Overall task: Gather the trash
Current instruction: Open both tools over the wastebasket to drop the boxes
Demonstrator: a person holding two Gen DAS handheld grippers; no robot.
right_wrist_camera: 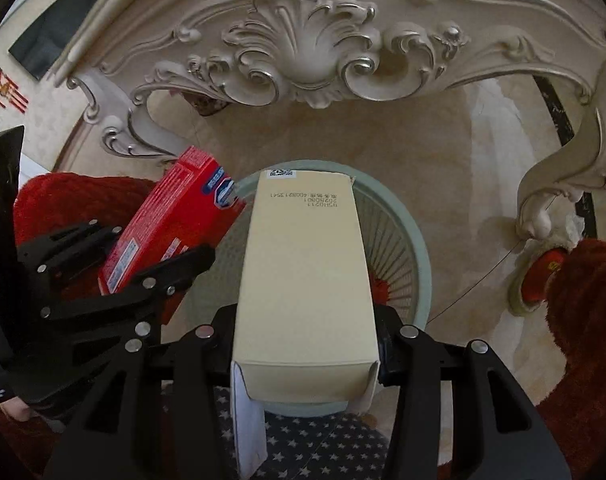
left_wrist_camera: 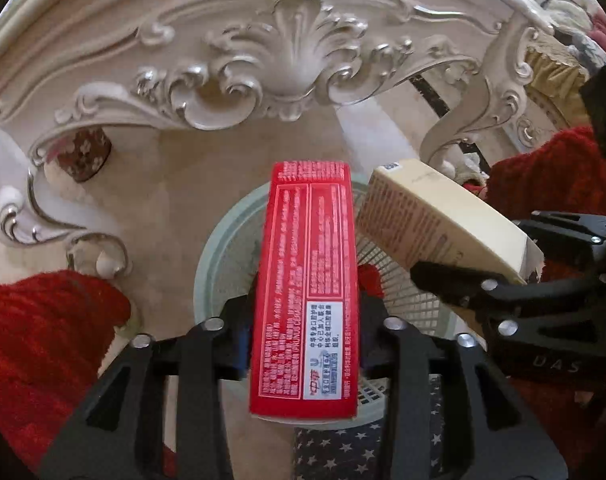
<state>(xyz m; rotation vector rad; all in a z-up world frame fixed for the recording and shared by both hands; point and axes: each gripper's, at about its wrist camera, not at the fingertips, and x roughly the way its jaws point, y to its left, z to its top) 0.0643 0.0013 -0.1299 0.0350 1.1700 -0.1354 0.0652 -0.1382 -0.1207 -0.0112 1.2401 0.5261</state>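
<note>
My left gripper (left_wrist_camera: 305, 312) is shut on a long red toothpaste box (left_wrist_camera: 307, 280), held over a pale green slatted waste basket (left_wrist_camera: 219, 248) on the floor. My right gripper (right_wrist_camera: 305, 328) is shut on a cream carton (right_wrist_camera: 303, 272) with an open rear flap, also over the basket (right_wrist_camera: 407, 240). In the left wrist view the cream carton (left_wrist_camera: 435, 220) and right gripper (left_wrist_camera: 483, 292) sit just right of the red box. In the right wrist view the red box (right_wrist_camera: 171, 228) and left gripper (right_wrist_camera: 143, 280) are at the left.
An ornate cream carved table apron (left_wrist_camera: 287, 60) with curled legs (right_wrist_camera: 559, 176) arches just beyond the basket. Red fuzzy fabric (left_wrist_camera: 35, 340) lies at both sides. Star-patterned dark cloth (right_wrist_camera: 311, 448) is below the grippers. The floor is beige marble.
</note>
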